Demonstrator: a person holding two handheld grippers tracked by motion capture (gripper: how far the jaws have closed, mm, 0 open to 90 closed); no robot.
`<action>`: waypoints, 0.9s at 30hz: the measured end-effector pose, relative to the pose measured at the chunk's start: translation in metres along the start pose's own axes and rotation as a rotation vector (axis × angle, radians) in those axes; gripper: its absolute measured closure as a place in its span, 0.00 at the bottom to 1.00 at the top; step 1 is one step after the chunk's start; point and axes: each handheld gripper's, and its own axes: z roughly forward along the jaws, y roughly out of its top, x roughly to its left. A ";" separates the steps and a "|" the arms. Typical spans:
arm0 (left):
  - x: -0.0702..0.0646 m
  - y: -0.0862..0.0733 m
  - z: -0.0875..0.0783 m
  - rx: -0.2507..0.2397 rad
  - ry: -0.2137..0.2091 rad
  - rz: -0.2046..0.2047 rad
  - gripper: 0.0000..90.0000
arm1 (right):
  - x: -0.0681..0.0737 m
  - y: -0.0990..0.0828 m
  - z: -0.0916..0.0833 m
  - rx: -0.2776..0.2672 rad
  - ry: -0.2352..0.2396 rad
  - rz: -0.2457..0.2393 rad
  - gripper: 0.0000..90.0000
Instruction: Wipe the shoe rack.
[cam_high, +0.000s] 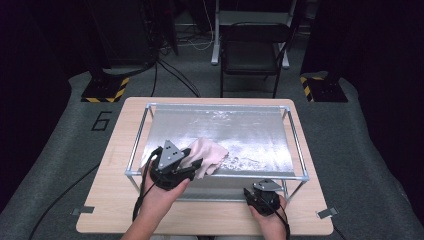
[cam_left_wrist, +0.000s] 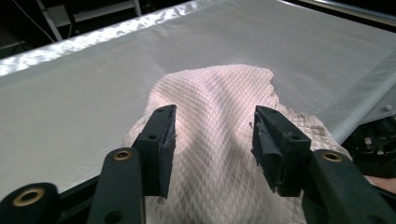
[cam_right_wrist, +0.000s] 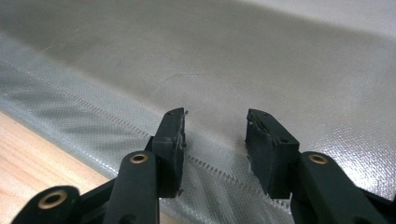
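Item: one pink waffle-weave cloth (cam_high: 209, 156), bunched on the silver sheet (cam_high: 240, 130) of a metal frame (cam_high: 299, 150).

Judged light, soft and limp, not fragile; best taken at a raised fold near the frame's front rail. Count, left to right: left tool (cam_high: 196, 167), one, jaws apart astride the cloth's hump, pads seemingly clear of it, though contact is hard to judge; cloth, one, at the frame's front-left; right tool (cam_high: 248, 192), one, open and empty, below the frame's front-right rail; bench (cam_high: 112, 150), one.
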 end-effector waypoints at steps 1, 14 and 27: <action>0.002 -0.001 -0.003 -0.006 -0.002 -0.009 0.53 | 0.000 0.000 0.000 0.000 0.000 0.000 0.63; 0.029 -0.019 -0.029 -0.009 0.062 -0.053 0.52 | 0.000 0.000 0.000 0.000 0.001 0.001 0.63; 0.040 -0.040 -0.031 0.025 0.090 -0.079 0.51 | -0.001 0.000 -0.001 -0.005 0.002 0.005 0.60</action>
